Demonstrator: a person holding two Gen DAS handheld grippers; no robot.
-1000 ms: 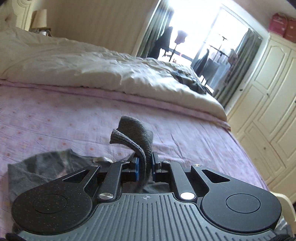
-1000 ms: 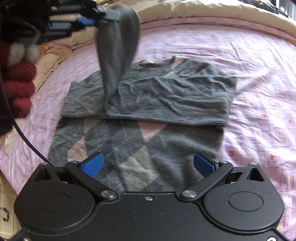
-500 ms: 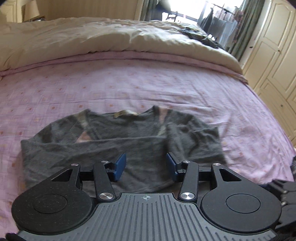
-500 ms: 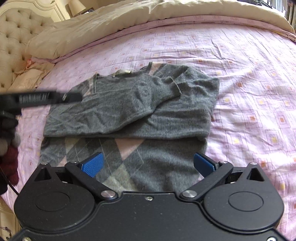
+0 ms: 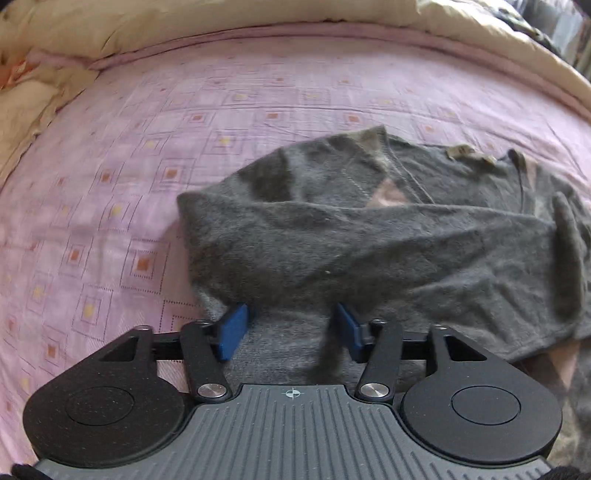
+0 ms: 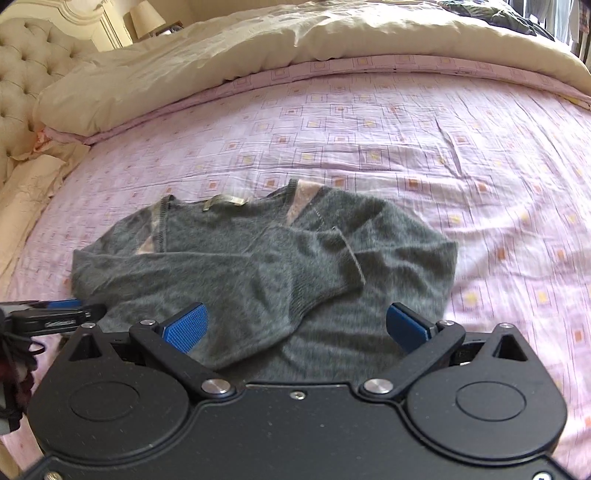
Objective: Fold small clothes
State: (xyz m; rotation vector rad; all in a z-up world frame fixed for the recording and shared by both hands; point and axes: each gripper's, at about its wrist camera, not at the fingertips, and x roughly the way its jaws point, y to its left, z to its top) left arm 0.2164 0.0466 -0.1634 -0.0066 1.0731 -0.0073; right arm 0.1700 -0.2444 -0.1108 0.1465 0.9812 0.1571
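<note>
Grey sweater (image 6: pixel 258 273) flat on bed (image 6: pixel 406 147), sleeves folded across; left tool (image 5: pixel 288 328) and right tool (image 6: pixel 295 325) both wide, empty.

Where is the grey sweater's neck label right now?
In the right wrist view the neck label sits at the far edge of the grey sweater, at its collar, on the pink bedsheet; the folded-in sleeve cuff lies nearer, to its right.

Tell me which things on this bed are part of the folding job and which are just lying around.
Part of the job:
- grey sweater, both sleeves folded across its chest
- left tongs, open
- right tongs, open

Just lying about:
- cream duvet, bunched at the far side
- dark clothing on the duvet
- lamp by the tufted headboard
</note>
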